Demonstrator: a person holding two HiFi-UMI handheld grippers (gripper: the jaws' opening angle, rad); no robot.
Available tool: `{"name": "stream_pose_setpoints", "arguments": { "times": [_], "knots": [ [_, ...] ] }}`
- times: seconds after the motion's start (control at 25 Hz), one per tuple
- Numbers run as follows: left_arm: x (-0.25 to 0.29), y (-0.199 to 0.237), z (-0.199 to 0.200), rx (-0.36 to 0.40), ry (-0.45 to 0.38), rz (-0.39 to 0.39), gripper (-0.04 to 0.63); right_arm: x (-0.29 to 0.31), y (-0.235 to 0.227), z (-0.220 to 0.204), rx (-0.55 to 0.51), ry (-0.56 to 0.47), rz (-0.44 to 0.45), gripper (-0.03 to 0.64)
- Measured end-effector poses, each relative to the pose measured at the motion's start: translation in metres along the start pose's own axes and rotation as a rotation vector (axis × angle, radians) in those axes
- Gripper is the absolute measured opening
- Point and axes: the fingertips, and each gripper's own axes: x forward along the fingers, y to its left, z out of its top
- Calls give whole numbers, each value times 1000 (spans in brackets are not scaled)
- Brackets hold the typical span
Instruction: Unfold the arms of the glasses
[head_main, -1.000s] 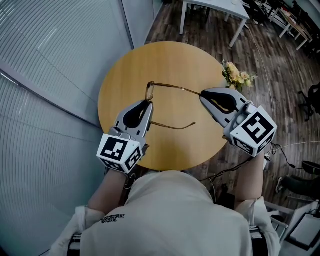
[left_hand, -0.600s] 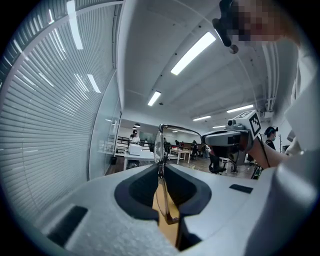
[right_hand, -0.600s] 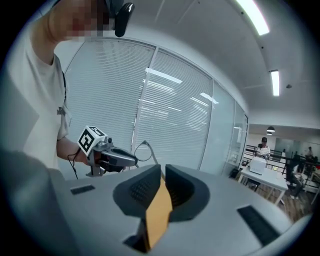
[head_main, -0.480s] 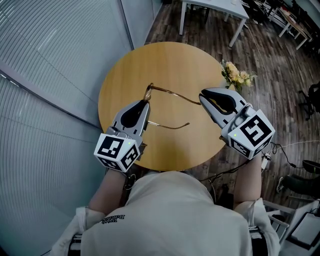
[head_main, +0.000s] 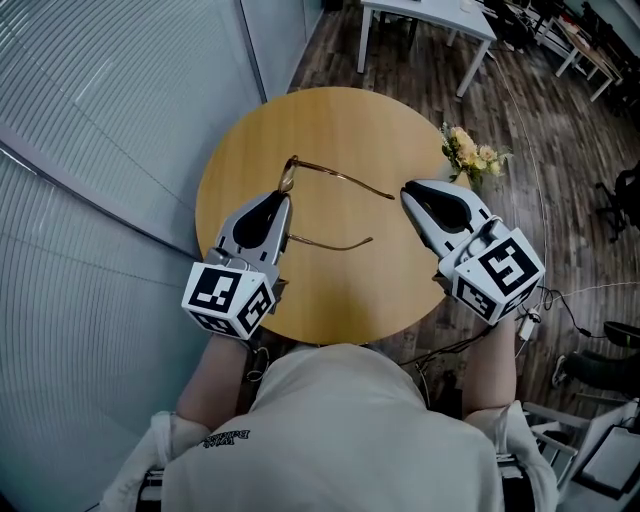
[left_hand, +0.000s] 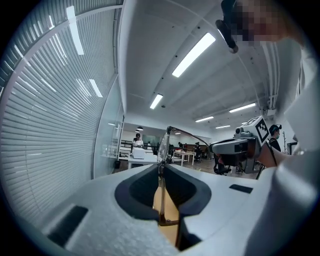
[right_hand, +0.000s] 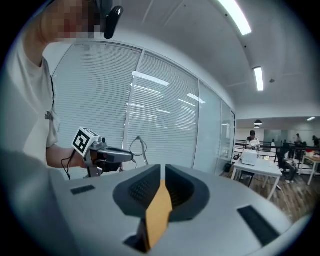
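The glasses (left_hand: 162, 145) hang above the left half of the counter (head_main: 340, 120), their front pinched edge-on in the left hand-held gripper (head_main: 282, 198). It points level across the counter, leaving both arms free to swing. One arm reaches toward the counter's right side and the other runs over its near part. Both look opened out, so the unfolding appears all but done. The right hand-held gripper (head_main: 405, 190) hovers over the counter's right half, aimed inward and tipped slightly down, its jaws drawn almost together with nothing between them. The long arm's tip lies just beside its nose. A bunch of flowers (head_main: 470, 150) shows past the counter's right rim.
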Motion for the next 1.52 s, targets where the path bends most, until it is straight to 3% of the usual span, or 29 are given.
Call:
{"name": "stream_pose_setpoints", "arguments": {
  "times": [0.36, 0.84, 1.12, 1.52],
  "knots": [
    [9, 16, 47, 70, -114, 23, 51, -3, -17, 47, 58, -197, -151, 43],
    [-2, 3, 103, 212, -242, 40, 51, -39, -11, 101, -29, -369, -314, 43],
    [-4, -3, 111, 285, -252, 46, 51, -46, -10, 99, -9, -378, -317, 43],
    [-7, -7, 86, 252, -200, 29, 51, -39, -12, 58, 16, -280, -336, 41]
  ]
}}
